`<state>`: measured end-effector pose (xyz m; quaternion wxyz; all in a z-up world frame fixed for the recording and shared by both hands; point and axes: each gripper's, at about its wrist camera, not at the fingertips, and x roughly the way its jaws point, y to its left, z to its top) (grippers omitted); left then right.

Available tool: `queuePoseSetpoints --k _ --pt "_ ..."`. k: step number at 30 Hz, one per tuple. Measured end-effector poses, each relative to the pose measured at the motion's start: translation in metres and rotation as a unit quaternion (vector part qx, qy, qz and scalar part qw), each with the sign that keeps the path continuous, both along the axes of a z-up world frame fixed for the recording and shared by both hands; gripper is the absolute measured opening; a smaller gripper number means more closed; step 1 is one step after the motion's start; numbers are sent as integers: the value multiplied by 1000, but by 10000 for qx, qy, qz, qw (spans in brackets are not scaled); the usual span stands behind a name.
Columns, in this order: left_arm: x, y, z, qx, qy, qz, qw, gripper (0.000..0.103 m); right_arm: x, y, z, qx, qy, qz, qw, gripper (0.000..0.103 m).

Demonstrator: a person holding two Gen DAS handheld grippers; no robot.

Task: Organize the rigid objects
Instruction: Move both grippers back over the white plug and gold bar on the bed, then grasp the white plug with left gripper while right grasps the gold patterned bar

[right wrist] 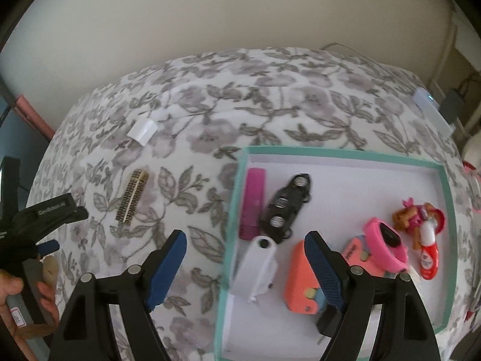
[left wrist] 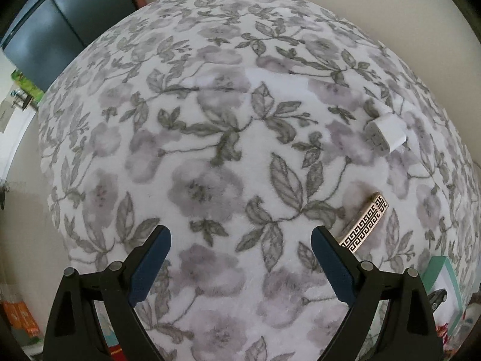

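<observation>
Floral blanket (right wrist: 210, 114) covers the whole work surface; soft pile, so anything on it sits slightly sunk and a low finger approach may snag fabric.

Left gripper (left wrist: 240, 240): jaws wide, nothing between them, pointing steeply down over bare blanket. Seen also at the left edge of the right wrist view, carried in a person's hand (right wrist: 12, 288).

Gold patterned bar (right wrist: 132, 197) lies flat on the blanket, just right of the left gripper's right finger in the left wrist view. Looks like thin metal: stiff, light, probably slick on its faces. Best taken across the narrow width, near mid-length, fingers pressed down into the pile to get under the edges.

White charger block (right wrist: 142, 131) lies farther back on the blanket, well apart from the bar. Hard smooth plastic, light, blocky; flat opposite sides give a sure hold, though glossy faces may slip under a weak pinch.

Right gripper (right wrist: 245, 252): jaws wide and empty, hanging over the near left corner of the teal-rimmed box (right wrist: 233, 210).

Box already holds a magenta bar (right wrist: 254, 201), black toy car (right wrist: 285, 204), white fob (right wrist: 255, 267), orange case (right wrist: 300, 279), pink band (right wrist: 384, 246) and a small figure (right wrist: 421, 219). Judged: the two items outside remain to go in.
</observation>
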<state>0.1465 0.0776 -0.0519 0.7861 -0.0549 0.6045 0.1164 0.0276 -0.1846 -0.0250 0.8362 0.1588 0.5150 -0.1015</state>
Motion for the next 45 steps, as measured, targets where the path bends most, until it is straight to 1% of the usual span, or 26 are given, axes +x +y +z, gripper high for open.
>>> queuePoseSetpoints --k 3,5,12,19,22,25,28,31,35,39,41,43,44,45 --pt "3 -8 -5 66 56 -268 9996 95 7 10 -2 -85 1 123 9999 83" --pt "5 -10 -9 73 112 -323 9994 95 12 17 -1 -141 -28 200 9997 83" --pt "6 11 -16 145 183 -37 9997 95 32 51 0 -172 -175 637 9977 83" --pt "9 37 -30 98 345 360 9987 95 58 77 -17 -143 -30 888 9959 83" --pt "14 52 -32 95 335 537 9980 95 70 84 -26 34 -17 906 9959 83" --pt "22 62 -32 56 266 581 9979 95 82 93 -35 209 14 956 9952 83" --pt "30 68 -31 122 205 643 9976 95 95 101 -45 175 53 984 9950 83" --pt "41 75 -28 65 172 641 9978 95 107 106 -51 175 59 965 9952 83" --pt "57 74 -27 106 124 571 9982 95 118 118 -55 -98 80 1105 9938 83" --pt "68 70 -25 109 79 471 9988 95 122 125 -62 -338 133 1235 9917 73" --pt "71 59 -19 89 64 468 9988 95 121 125 -64 -393 131 1244 9914 70" --pt "73 57 -16 35 44 435 9990 95 121 121 -63 -466 103 1204 9916 62" --pt "74 55 -16 15 28 412 9991 95 121 118 -64 -481 109 1164 9920 59" --pt "77 51 -15 -3 7 377 9993 95 121 114 -64 -482 119 1116 9925 53"
